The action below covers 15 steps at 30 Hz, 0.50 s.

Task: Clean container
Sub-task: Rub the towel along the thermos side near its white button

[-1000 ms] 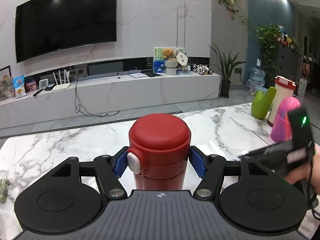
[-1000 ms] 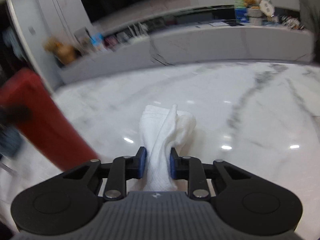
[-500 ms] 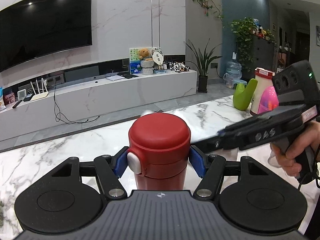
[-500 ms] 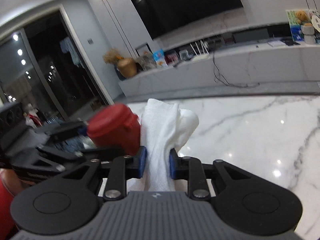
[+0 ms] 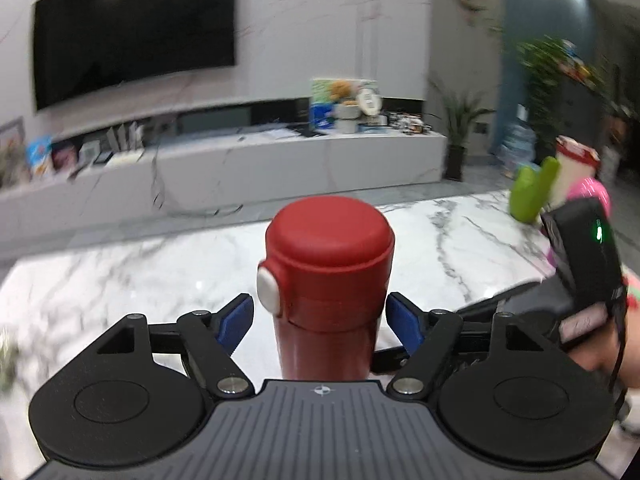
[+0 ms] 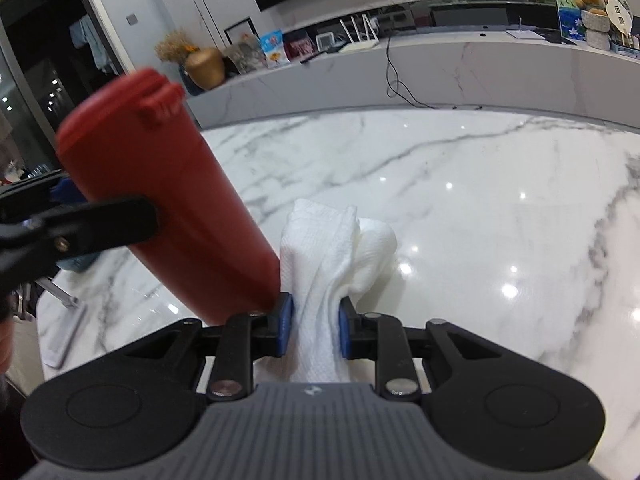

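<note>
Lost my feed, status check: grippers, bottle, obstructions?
Left gripper opening, pads off red bottle. Right gripper shut on white cloth, beside the bottle. Nothing blocking.

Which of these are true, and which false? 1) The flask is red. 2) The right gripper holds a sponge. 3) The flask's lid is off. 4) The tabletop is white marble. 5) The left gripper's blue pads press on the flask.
1) True: the flask is red.
2) False: the right gripper is clamped on a white cloth.
3) False: the lid is on.
4) True: the tabletop is white, grey-veined marble.
5) False: the left gripper is opening; its pads stand clear of the flask between them.
</note>
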Available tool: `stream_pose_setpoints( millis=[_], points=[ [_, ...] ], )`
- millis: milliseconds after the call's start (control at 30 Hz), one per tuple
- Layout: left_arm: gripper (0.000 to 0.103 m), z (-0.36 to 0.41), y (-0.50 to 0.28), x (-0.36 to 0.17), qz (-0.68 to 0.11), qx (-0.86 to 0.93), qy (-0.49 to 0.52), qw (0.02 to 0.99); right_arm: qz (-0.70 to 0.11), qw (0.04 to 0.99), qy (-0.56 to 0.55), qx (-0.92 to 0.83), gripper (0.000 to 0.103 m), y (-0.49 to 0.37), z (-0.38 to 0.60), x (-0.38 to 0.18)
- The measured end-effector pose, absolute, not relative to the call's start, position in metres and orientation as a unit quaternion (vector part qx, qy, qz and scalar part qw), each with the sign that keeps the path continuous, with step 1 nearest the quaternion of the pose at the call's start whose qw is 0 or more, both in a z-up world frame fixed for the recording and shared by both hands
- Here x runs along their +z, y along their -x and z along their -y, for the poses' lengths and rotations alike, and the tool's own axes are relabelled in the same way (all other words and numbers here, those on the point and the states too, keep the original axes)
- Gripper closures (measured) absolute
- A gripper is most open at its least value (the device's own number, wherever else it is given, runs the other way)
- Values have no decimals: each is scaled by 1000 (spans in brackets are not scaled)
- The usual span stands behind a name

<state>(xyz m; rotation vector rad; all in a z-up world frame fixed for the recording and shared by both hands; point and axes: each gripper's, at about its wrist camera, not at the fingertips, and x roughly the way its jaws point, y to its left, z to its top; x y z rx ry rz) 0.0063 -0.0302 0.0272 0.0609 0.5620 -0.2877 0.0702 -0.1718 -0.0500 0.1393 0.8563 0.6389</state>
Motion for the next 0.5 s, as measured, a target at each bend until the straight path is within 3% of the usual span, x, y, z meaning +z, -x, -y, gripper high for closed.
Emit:
stream_pose_setpoints(
  millis=[500],
  points=[
    [39,22,-15,28,-285,-175,-52,941,-415,850,-33,322,77,-43,167,-46]
  ],
)
